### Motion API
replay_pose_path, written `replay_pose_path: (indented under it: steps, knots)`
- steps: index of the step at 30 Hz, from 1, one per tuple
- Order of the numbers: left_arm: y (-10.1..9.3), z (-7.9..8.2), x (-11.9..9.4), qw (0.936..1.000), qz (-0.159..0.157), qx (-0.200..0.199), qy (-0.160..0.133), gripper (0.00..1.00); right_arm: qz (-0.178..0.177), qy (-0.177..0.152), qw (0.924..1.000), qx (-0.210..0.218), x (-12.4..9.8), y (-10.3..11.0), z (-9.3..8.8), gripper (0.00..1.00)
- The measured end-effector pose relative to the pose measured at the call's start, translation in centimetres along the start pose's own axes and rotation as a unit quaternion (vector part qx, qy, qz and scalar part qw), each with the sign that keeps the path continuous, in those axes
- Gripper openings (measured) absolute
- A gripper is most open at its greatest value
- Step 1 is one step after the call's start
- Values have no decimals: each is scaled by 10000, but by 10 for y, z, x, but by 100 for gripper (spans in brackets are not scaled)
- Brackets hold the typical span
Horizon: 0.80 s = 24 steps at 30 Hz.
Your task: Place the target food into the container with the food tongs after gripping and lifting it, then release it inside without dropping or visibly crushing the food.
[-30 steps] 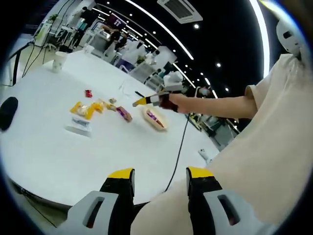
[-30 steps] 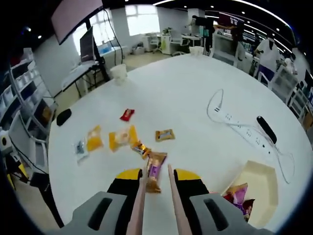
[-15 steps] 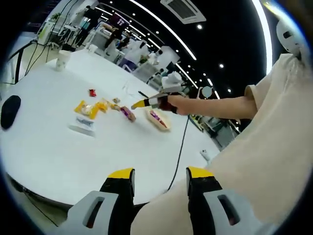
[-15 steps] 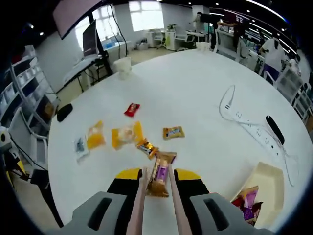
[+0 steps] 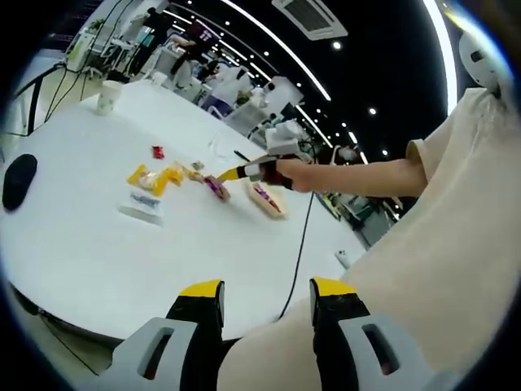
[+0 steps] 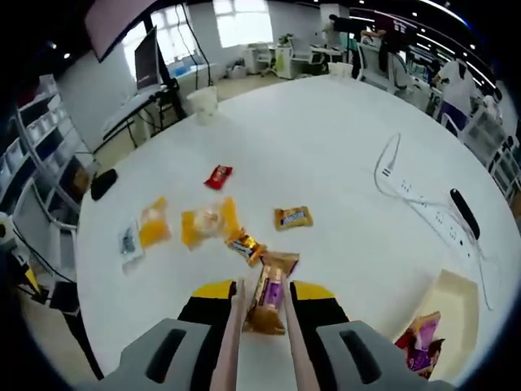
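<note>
While held: food tongs (image 6: pixel 259 326) are carried by the right gripper (image 6: pixel 260 314), clamped on them.
Left gripper (image 5: pixel 264 314): jaws apart, empty.
Risk: purple snack bar (image 6: pixel 272 289) may be crushed by over-squeezing.

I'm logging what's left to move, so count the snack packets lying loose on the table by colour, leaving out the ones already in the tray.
Red packet: 1
Yellow-orange packets: 2
Brown and gold packets: 2
Pale clear packet: 1
Purple and tan packet between the tongs: 1
Total: 7
</note>
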<state>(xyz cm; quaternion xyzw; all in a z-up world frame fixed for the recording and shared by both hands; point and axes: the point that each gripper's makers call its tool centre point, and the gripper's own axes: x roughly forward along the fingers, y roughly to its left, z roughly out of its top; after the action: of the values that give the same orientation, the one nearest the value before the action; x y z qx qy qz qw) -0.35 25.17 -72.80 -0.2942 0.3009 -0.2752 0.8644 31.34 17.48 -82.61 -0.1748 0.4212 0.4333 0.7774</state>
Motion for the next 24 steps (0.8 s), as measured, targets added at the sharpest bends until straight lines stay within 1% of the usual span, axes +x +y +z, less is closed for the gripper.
replay_pose_path:
  steps: [2,4,8,13,16,20,24]
  knots:
    - [0,0,0,10000,16,-19,-2,41,-43,99,9999,40,1,0,-4,26]
    - [0,0,0,10000,29,-30,-11,41,-131,120,9998,-16,2,-4,-5,25]
    - [2,3,1,10000,42,-33,-19,41,-187,164,9996,-104,4,-7,-4,26]
    - [2,6,2,10000,37,-19,-38,41,-245,137,9995,-138,6,-10,-3,26]
    - [3,3,3,10000,43,-47,-32,41,-284,76,9994,-167,6,-11,0,26]
    - [3,0,4,10000,32,-82,-29,41,-277,106,9994,-174,9,-13,1,26]
    - [4,3,6,9999,15,-88,-49,41,-305,106,9992,-249,9,-13,2,26]
